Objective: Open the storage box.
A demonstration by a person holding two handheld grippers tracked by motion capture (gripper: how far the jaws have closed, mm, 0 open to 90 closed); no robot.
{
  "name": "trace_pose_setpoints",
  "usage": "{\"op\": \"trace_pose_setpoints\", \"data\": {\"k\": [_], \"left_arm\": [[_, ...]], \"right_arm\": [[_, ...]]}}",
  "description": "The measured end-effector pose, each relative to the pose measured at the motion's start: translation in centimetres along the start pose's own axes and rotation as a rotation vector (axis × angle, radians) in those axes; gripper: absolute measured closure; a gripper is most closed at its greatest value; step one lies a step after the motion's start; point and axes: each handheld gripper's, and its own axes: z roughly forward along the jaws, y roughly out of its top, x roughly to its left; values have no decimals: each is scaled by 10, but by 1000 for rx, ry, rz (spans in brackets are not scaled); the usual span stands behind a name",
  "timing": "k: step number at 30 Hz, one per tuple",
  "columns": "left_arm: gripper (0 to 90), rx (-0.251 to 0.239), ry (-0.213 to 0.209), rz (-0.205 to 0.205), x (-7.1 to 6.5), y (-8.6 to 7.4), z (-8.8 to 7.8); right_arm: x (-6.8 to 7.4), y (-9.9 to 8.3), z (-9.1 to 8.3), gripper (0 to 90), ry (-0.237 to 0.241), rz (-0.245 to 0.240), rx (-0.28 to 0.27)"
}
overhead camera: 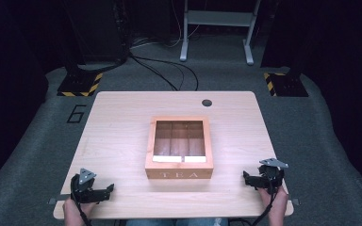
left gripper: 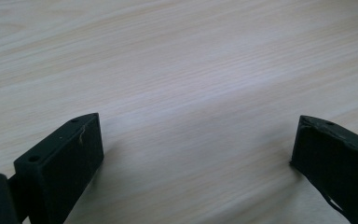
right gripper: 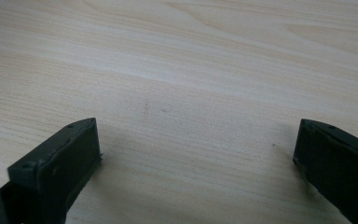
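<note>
Hand-held grippers (overhead camera: 107, 190) (overhead camera: 246, 177) flank the tea box (overhead camera: 179, 175), jaws apart.

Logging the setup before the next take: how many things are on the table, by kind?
Wooden tea box: 1
Pale tea packets inside it, at the near end and: 2
Hand-held claws resting at the near corners, left claw, right claw: 2
Total: 5
</note>
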Motion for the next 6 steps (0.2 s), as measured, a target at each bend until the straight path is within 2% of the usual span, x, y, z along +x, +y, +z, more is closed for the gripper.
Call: {"op": "trace_pose_setpoints", "data": {"k": [1, 5, 6], "left_arm": [[16, -11, 6, -6, 1, 0, 1], [6, 4, -3, 6, 4, 2, 2], [6, -7, 4, -1, 5, 2, 4]], "right_arm": [[0, 0, 0, 0, 0, 0, 0], [0, 0, 0, 0, 0, 0, 0], [0, 0, 0, 0, 0, -1, 0]]}}
